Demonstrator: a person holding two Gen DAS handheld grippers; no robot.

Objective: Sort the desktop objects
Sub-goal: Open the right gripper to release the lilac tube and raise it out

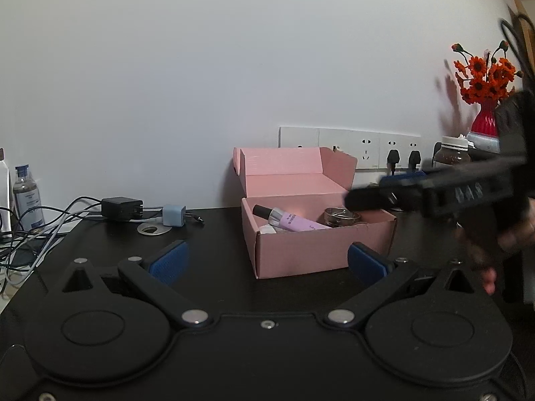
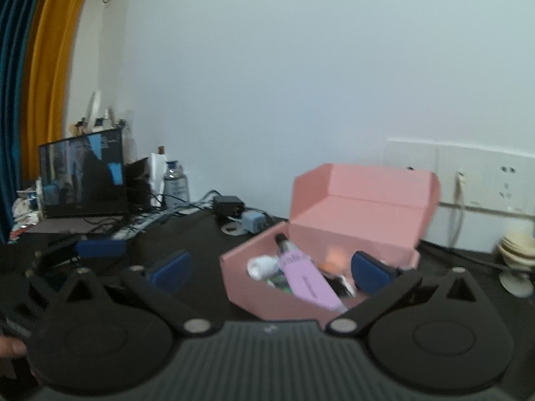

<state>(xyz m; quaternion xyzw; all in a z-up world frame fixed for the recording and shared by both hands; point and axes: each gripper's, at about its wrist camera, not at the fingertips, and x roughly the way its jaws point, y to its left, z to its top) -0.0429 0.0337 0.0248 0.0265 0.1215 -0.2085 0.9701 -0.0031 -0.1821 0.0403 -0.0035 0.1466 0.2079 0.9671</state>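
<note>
An open pink cardboard box stands on the black desk, its lid tipped back against the wall. Inside lie a purple tube with a black cap, a metal ring and a small white item. My left gripper is open and empty, low in front of the box. My right gripper is open over the box with nothing between its fingers; in the left wrist view it appears blurred at the box's right. The left gripper's blue pad shows at the left of the right wrist view.
A black charger, a blue charger and tangled cables lie at back left beside a bottle. Wall sockets, a jar and a red vase of orange flowers stand at back right. A monitor sits far left.
</note>
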